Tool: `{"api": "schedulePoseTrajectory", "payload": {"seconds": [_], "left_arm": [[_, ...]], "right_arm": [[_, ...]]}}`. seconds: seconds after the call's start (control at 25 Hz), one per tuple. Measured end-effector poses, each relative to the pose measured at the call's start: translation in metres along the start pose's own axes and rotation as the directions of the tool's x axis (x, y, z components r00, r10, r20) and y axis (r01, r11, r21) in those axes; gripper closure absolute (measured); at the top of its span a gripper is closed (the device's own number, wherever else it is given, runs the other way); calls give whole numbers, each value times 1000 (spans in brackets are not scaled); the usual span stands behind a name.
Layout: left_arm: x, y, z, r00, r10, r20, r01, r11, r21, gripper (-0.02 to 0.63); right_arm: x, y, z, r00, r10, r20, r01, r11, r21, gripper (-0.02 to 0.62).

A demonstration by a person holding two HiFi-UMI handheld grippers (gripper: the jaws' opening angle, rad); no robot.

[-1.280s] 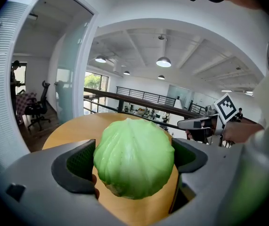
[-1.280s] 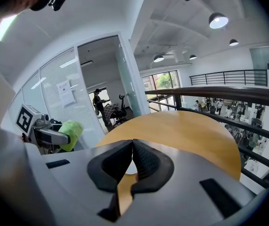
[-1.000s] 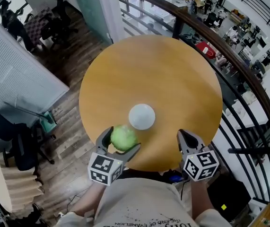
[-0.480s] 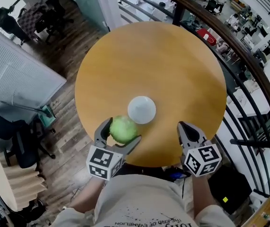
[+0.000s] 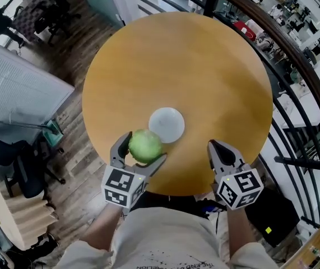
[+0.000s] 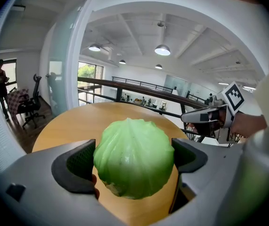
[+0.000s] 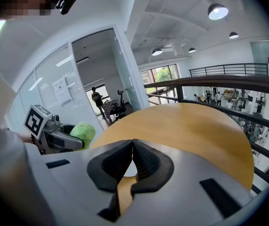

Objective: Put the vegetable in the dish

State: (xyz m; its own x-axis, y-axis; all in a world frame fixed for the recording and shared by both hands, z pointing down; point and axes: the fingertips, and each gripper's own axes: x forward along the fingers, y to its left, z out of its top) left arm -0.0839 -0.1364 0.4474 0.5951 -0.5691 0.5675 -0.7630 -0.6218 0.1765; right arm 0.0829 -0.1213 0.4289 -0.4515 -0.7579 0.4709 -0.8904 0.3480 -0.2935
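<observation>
A round green cabbage [image 5: 145,145] sits between the jaws of my left gripper [image 5: 138,150], which is shut on it and holds it above the table's near edge. In the left gripper view the cabbage [image 6: 134,157] fills the gap between both pads. The small white dish [image 5: 167,124] rests on the round wooden table [image 5: 176,66], just beyond and right of the cabbage. My right gripper [image 5: 218,152] hovers at the near right edge, shut with its pads touching and nothing held [image 7: 132,160]. The right gripper view also shows the cabbage [image 7: 83,133] at left.
A dark curved railing [image 5: 294,66] runs close behind the table on the right. Far below at the left lie a wooden floor with office chairs [image 5: 14,167] and a glass partition. The table carries only the dish.
The left gripper with the cabbage has risen slightly and shifted toward the dish. The head view has drifted, so the table sits higher in frame. The right gripper has barely moved.
</observation>
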Motion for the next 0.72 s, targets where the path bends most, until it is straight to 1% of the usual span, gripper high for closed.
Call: {"api": "schedulePoseTrajectory", "payload": {"seconds": [0.28,0.52,0.72], "left_arm": [[22,7,-5,1000,-8,-30,8,1000,10,114],[42,15,-16,997,-15,-77,16,1000,15,114],[62,19,-23,995,-17,-99,19,1000,19,114]], "right_arm": [[14,-7,-9,1000,5,-19,-5,1000,19,571],[29,-10,-16,1000,17,-26,-16,999,40,571],[34,-17,-21,999,16,-29,-15,999,50,570]]}}
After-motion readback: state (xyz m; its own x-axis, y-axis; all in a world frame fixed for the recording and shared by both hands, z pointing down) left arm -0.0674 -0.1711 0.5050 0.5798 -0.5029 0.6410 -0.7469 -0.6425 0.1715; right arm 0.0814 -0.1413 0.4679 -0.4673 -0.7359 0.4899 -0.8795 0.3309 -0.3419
